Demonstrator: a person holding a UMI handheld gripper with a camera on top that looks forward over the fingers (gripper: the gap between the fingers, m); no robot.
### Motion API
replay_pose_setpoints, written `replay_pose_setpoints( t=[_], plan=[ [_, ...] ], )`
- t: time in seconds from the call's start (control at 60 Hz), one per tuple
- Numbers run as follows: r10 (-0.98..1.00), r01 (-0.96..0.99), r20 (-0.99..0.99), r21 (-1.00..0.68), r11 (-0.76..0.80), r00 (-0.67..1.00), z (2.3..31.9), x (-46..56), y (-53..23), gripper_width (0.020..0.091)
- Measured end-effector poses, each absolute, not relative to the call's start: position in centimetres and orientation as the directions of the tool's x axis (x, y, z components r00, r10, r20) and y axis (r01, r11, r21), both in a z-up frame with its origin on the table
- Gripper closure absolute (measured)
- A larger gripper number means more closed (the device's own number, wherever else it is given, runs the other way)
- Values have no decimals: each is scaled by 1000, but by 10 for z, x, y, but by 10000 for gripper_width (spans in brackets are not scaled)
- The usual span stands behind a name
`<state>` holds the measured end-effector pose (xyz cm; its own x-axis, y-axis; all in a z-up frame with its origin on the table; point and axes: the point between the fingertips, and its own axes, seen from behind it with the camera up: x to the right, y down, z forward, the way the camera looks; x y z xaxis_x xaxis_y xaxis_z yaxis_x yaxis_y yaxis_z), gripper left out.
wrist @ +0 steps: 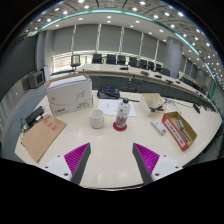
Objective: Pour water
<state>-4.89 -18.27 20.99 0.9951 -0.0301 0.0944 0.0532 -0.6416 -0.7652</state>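
A clear water bottle (122,114) with a dark cap stands upright on a red coaster on the pale table (110,160). A white cup (97,119) stands just to its left. My gripper (112,158) is open, its two fingers with magenta pads (77,156) spread wide over bare table. Bottle and cup are well beyond the fingertips, roughly centred between them. Nothing is between the fingers.
A white box-like appliance (69,95) sits behind the cup to the left. A brown cardboard sheet (42,137) lies at the left. An orange box (179,130) and a small white object (158,127) lie at the right. Papers (110,105) lie behind the bottle.
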Motion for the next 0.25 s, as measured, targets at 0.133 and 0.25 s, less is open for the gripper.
replay_pose_setpoints(
  t=[0.133, 0.25],
  plan=[
    [-33, 82, 132, -768, -635, 991, 212, -53, -190, 241],
    [-20, 77, 115, -770, -633, 993, 215, -65, -192, 242]
  ],
)
